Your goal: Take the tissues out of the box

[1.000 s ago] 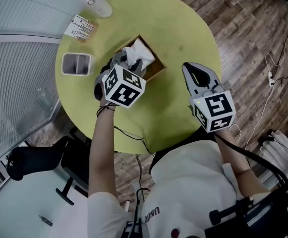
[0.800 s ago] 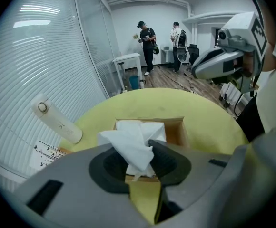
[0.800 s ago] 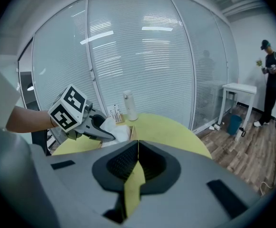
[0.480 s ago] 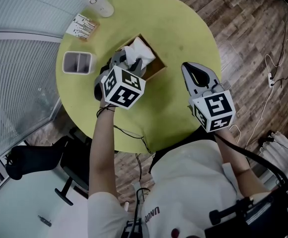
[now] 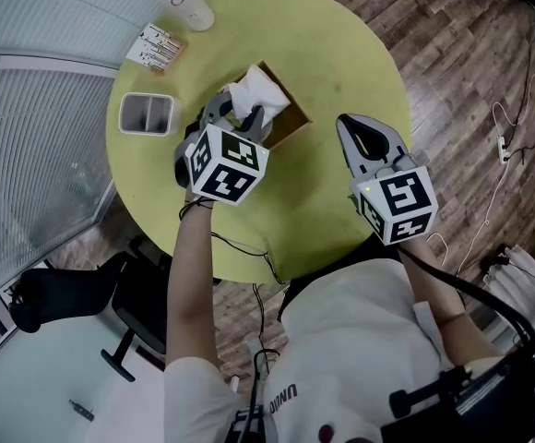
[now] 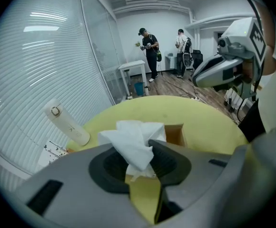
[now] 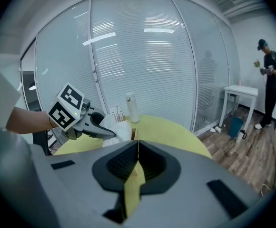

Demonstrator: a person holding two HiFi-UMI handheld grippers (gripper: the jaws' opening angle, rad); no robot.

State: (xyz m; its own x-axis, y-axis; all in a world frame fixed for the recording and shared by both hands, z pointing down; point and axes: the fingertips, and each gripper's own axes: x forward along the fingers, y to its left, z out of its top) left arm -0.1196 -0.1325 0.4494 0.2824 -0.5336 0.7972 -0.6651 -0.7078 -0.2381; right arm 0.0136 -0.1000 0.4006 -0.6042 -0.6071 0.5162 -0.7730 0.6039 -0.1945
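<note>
Our left gripper (image 5: 238, 116) is pinching a white tissue (image 5: 256, 90). In the left gripper view the sheet is bunched between the two dark pads, with its crumpled upper part fanning out above them. The tissue stands over the open top of the brown cardboard box (image 5: 287, 124), which sits near the middle of the round yellow-green table (image 5: 341, 53). We cannot tell whether the sheet's lower end is in the box or clear of it.

Our right gripper (image 5: 345, 125) is held over the table's near right edge, just to the right of the box and not touching it. Its jaws are pressed together at the tips with nothing between them.

At the table's far left edge a white bottle (image 5: 183, 2) lies on its side. Just nearer than the bottle is a small printed card pack (image 5: 155, 48), and nearer again an empty grey rectangular tray (image 5: 146, 113), just left of our left gripper.
</note>
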